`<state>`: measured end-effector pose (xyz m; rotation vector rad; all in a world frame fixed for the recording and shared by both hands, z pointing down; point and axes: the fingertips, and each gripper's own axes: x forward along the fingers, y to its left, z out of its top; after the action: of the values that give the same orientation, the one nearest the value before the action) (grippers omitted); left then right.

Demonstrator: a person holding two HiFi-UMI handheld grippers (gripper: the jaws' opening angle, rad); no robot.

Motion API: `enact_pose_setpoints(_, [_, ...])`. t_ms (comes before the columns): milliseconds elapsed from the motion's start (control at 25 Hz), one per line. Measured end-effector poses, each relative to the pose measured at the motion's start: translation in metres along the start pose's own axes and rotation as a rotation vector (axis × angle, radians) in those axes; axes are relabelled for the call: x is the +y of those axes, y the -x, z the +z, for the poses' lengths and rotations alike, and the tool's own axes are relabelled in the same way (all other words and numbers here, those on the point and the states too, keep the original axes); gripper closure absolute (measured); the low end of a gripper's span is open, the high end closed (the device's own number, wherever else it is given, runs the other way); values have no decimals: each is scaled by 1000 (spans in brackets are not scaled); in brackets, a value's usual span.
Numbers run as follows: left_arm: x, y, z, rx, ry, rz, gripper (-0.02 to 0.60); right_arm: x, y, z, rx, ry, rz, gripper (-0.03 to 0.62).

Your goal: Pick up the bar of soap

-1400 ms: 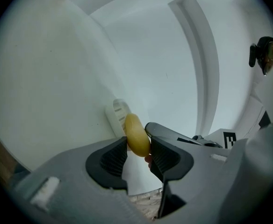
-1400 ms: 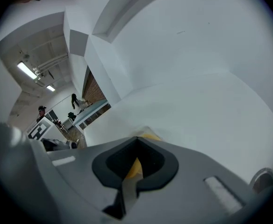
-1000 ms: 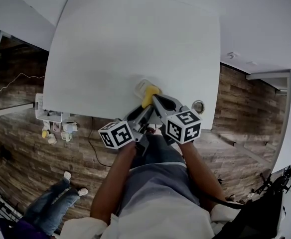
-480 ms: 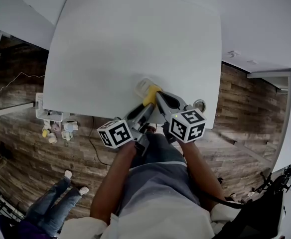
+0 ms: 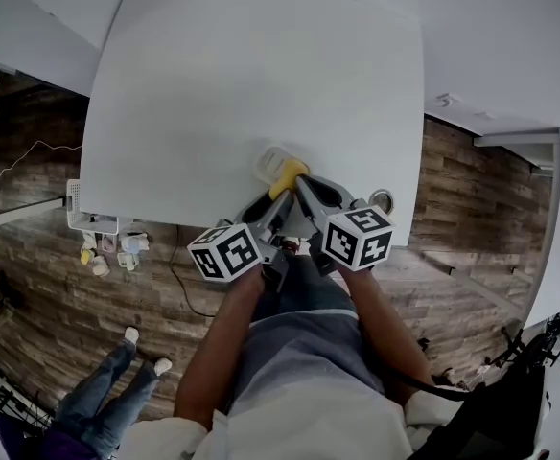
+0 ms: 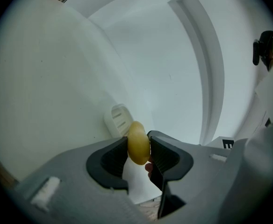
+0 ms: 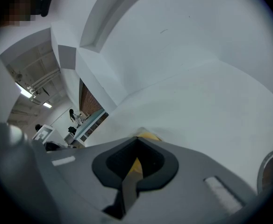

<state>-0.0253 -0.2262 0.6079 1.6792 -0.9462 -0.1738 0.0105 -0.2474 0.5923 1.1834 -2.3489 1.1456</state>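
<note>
The left gripper point(image 6: 139, 135) clamps the yellow bar of soap point(image 6: 138, 149) on edge between its pads, though its jaws have just been opening slightly. Gripping across the thin faces likely keeps the slick bar from twisting. Just beyond the tips lies the white soap dish point(image 6: 119, 120) on the table point(image 6: 43, 92). The right gripper point(image 7: 137, 138) is pinched closed on nothing, and its tip sits near the soap.

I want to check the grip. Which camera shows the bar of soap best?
The left gripper view: the yellow bar of soap sits large between the pads of the left tool, whose jaws have just opened slightly. The head view shows the soap small; the right gripper view, only a yellow sliver.
</note>
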Motion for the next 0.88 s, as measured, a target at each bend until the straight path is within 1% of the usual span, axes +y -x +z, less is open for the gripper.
enact_pose_setpoints(160, [2, -1, 2, -2, 47, -34, 433, 1, -1, 1, -4, -15, 6, 592])
enact_pose_setpoints(400, [3, 1, 7, -12, 63, -50, 439, 2, -2, 1, -13, -36, 35, 592])
enact_pose_setpoints(560, [0, 4, 7, -23, 108, -75, 439, 6, 0, 5, -32, -40, 52, 592])
enact_pose_setpoints(640, [-2, 6, 10, -34, 107, -79, 439, 8, 3, 9, -44, -31, 55, 592])
enact_pose_setpoints(880, [-10, 13, 20, -59, 71, -83, 440, 13, 11, 23, -70, 33, 57, 592])
